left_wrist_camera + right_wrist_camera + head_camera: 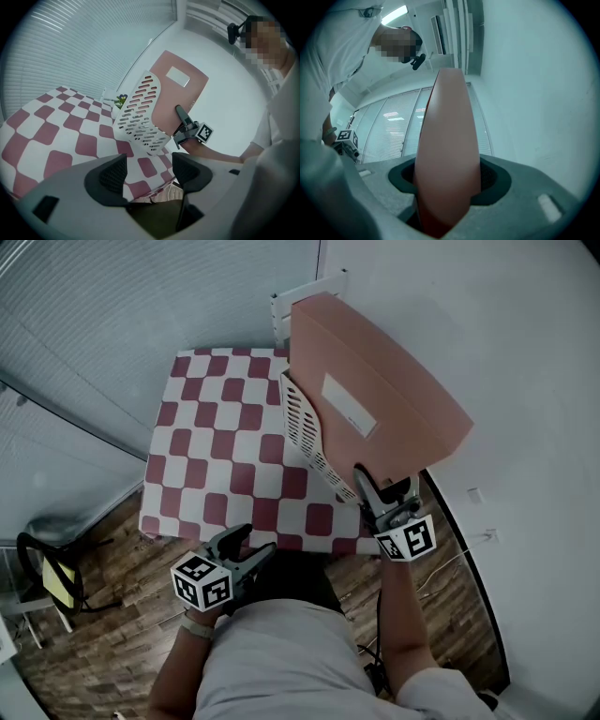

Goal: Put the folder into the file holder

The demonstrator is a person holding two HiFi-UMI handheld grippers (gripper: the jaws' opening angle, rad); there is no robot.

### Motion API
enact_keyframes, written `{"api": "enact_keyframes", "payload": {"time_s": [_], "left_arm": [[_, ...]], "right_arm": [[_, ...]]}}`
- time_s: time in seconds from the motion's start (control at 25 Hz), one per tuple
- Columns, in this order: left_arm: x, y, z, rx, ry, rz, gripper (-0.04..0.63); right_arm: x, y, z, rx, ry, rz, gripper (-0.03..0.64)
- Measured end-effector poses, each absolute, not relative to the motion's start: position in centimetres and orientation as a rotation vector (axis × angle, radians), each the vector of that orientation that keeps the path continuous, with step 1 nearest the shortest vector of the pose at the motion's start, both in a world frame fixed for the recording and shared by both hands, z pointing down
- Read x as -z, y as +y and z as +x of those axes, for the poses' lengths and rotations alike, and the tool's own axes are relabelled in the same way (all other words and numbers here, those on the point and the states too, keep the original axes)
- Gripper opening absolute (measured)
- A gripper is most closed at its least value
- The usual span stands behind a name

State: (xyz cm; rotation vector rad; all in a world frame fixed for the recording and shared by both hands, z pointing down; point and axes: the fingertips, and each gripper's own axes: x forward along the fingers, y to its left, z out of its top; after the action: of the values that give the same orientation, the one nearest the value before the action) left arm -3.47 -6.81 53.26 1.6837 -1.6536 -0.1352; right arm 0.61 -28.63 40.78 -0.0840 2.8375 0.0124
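The folder point(375, 390), a broad pink one, fills the upper right of the head view, leaning toward the right. The right gripper point(367, 482) is clamped on its near lower corner, and in the right gripper view both pads press flat on the pink cover point(447, 140). The folder's lower edge passes behind the perforated wall of the white file holder point(302, 427). It looks part-way in, but no view shows how deep it sits. The holder stands at the right edge of the checked table point(216, 427), close to the near corner, and in the left gripper view point(140, 117) it seems tilted rather than square on its base. That is the main risk. A push down or sideways through the folder could slide the light holder off the edge or tip it over, since nothing steadies it. The left gripper point(246, 547) hangs at the lower left, well apart from the holder, its jaws apart with only tablecloth showing between them point(149, 171). A one-corner grip also lets the tall folder swing, so it could jam against the wall. Released at this lean, its weight might topple the holder.
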Motion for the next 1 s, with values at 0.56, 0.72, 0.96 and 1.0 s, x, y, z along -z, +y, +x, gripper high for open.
{"api": "enact_keyframes", "payload": {"time_s": [0.56, 0.72, 0.96, 1.0], "left_arm": [[-53.8, -6.6, -3.7, 0.157, -1.681, 1.667, 0.291], [-54.0, -6.6, -3.7, 0.162, -1.683, 1.662, 0.291], [-54.1, -6.4, -3.4, 0.178, -1.674, 1.659, 0.291], [-54.1, -6.5, -3.3, 0.180, -1.671, 1.661, 0.291]], "right_arm": [[-43.0, -29.2, 0.2, 0.019, 2.884, -0.074, 0.269], [-43.8, -29.4, 0.0, 0.063, 2.932, -0.070, 0.282], [-44.8, -29.2, -0.2, 0.019, 3.022, -0.084, 0.288], [-44.8, -29.2, -0.3, 0.013, 3.031, -0.084, 0.288]]}}
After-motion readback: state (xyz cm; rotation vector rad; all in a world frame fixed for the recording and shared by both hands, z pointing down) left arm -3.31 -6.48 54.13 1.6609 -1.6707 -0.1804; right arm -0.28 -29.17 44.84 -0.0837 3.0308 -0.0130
